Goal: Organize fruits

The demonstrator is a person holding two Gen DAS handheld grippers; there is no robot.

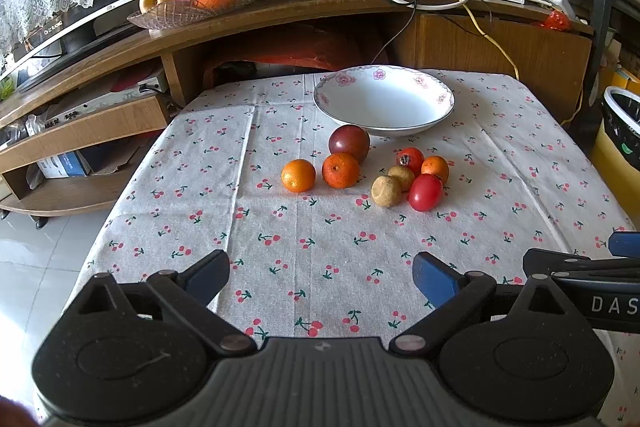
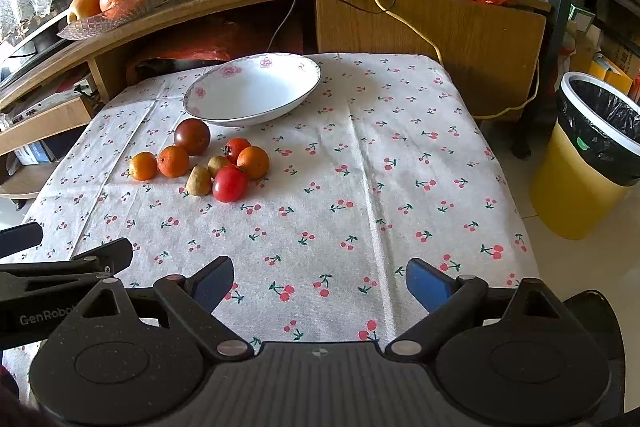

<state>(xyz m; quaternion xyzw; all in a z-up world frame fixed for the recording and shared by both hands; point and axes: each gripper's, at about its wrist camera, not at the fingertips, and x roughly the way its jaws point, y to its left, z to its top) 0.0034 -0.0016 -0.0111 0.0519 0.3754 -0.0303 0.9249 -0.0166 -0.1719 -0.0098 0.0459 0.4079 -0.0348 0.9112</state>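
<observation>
Your table [image 1: 280, 267] with its cherry-print cloth lies under both claws. The white bowl [image 1: 384, 103] sits far ahead of your left claw [image 1: 322, 277]; the fruits [image 1: 360, 171] lie loose on the cloth just short of it, ahead-left of your right claw [image 2: 320, 279]. Both claws hover level and side by side, jaws spread wide, holding nothing. "DAS" reads on the right claw's body in the left view; "GenRobo" reads on the left claw's in the right view. Only the right view shows the whole yellow bin [image 2: 584, 163].
</observation>
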